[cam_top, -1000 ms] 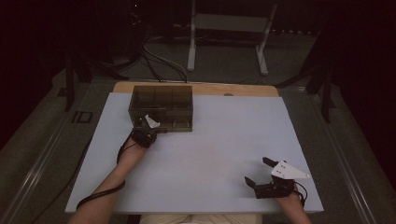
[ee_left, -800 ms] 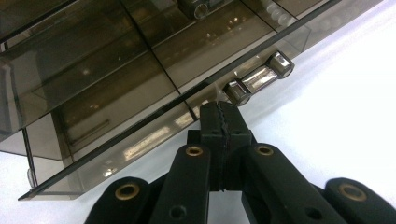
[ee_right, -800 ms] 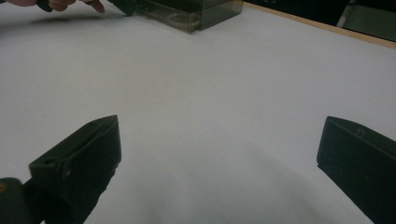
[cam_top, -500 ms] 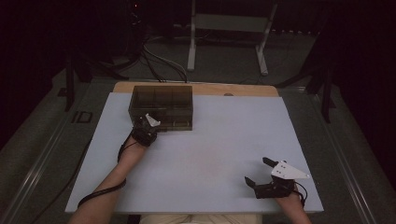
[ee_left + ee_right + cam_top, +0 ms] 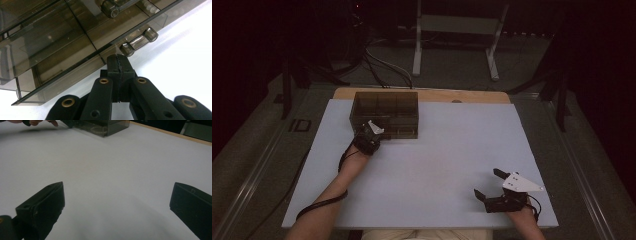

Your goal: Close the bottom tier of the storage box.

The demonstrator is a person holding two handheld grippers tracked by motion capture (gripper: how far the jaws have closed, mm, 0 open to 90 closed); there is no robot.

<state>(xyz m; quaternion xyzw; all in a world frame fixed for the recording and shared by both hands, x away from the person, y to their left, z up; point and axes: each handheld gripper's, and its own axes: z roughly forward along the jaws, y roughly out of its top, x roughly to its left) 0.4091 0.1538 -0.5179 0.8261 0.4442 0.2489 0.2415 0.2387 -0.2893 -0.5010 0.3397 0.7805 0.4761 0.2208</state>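
A dark see-through drawer box (image 5: pixel 386 107) stands at the back left of the white table top (image 5: pixel 447 145). My left gripper (image 5: pixel 371 132) is at the box's front face, low down. In the left gripper view its jaws are pressed together with nothing between them, and the gripper (image 5: pixel 118 59) sits just below a clear drawer handle (image 5: pixel 138 41) on the box (image 5: pixel 50 37). My right gripper (image 5: pixel 486 182) rests near the front right edge, open and empty. The right gripper (image 5: pixel 117 197) looks across bare table to the box (image 5: pixel 102 126) far off.
A round knob (image 5: pixel 110 7) shows on an upper drawer. A strip of wooden table edge (image 5: pixel 437 95) runs behind the white top. Cables and a metal stand (image 5: pixel 452 45) lie on the floor beyond. The left gripper's cable (image 5: pixel 319 205) trails off the front left.
The left forearm has shifted slightly along the table. Both grippers keep their places and states.
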